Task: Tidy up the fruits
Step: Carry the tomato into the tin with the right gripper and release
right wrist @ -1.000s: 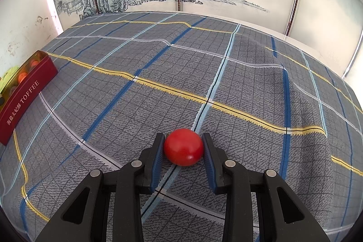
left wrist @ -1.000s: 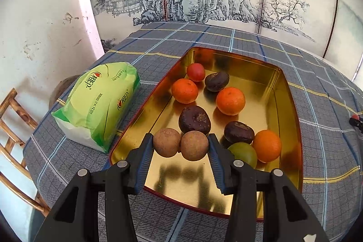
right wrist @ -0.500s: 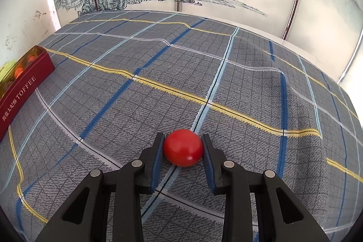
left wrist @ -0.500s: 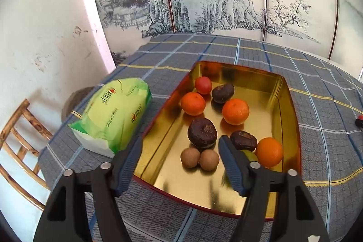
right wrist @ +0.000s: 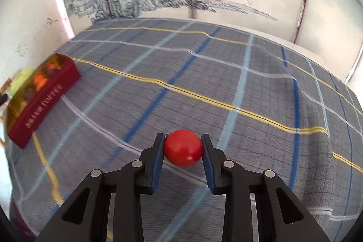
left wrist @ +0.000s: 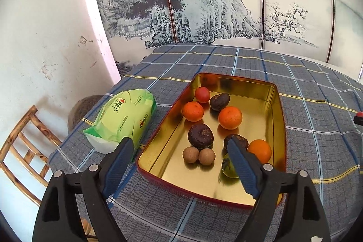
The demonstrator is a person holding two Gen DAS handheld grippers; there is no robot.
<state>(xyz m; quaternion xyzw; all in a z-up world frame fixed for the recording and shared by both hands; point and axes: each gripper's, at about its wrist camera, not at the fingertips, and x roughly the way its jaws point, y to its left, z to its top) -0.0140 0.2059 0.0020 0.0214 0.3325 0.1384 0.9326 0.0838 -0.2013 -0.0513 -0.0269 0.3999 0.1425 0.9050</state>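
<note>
A gold tin tray (left wrist: 278, 124) with red outer walls lies on the checked tablecloth. It holds several fruits: oranges (left wrist: 230, 117), dark purple fruits (left wrist: 200, 136), a red tomato (left wrist: 202, 94), a green fruit (left wrist: 229, 167) and two small brown longans (left wrist: 199, 155). My left gripper (left wrist: 181, 162) hangs above the tray's near end, its jaws opening wide with nothing pressed between them. In the right wrist view my right gripper (right wrist: 182, 149) is shut on a red tomato (right wrist: 183, 147), lifted off the cloth. The tray (right wrist: 43, 101) appears far left there.
A green tissue pack (left wrist: 122, 119) lies left of the tray. A wooden chair (left wrist: 20, 151) stands beyond the table's left edge. A painted screen (left wrist: 204, 3) backs the table. The tablecloth (right wrist: 226, 83) stretches bare ahead of the right gripper.
My left gripper let go of the two longans, opened wide and drew up and back from the tray. The right gripper lifted the red tomato and swung left, bringing the tray more into view.
</note>
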